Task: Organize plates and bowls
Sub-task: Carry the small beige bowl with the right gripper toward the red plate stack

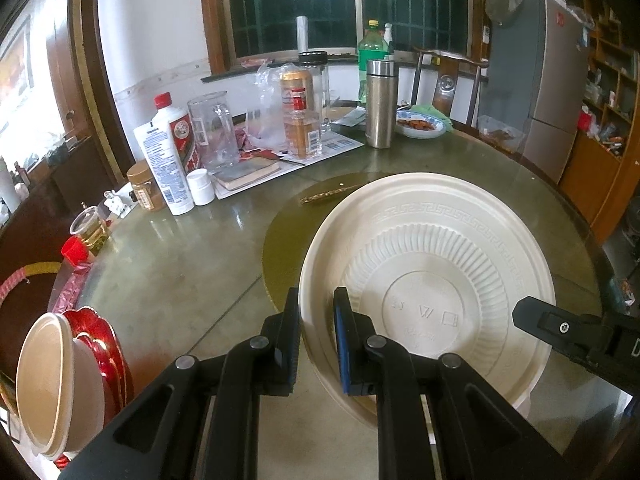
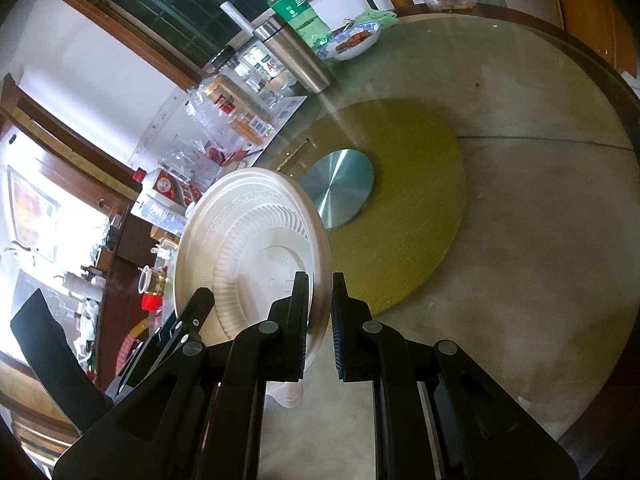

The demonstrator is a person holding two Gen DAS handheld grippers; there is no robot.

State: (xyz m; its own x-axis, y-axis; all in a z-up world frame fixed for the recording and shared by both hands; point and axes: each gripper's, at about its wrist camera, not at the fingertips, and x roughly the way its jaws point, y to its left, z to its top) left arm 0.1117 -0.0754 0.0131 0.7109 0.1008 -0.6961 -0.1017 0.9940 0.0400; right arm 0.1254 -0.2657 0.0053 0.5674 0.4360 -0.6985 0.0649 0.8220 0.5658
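While I look out along the left tongs [image 1: 316,336], I see them clamped on the near left rim of a cream plate [image 1: 432,280], which is held upside down, its ribbed underside and stamped base towards me. The plate spreads ahead and to the right of the tongs, above the glass-topped desk [image 1: 180,280] and its gold disc [image 1: 284,240]. At the plate's right edge the right tongs [image 1: 532,316] come in. Well off to the left, behind the tongs, a cream bowl [image 1: 44,384] sits nested in red plates [image 1: 112,356] at the desk's edge. Far ahead stand bottles, a steel flask [image 1: 380,104] and a dish of food [image 1: 420,124].

From the right wrist, the right tongs [image 2: 320,320] are nearly closed on the same plate's rim [image 2: 256,248]; the plate tilts up to the left of them, the silver hub [image 2: 340,188] beyond it. The left tongs [image 2: 200,304] reach its far edge at lower left.

My worry is the thin rim: each grip is shallow, so if my hands drift apart or twist unevenly, I expect the plate could flex and slip free. Swinging it left toward the stack, it could also clip the bowl there.
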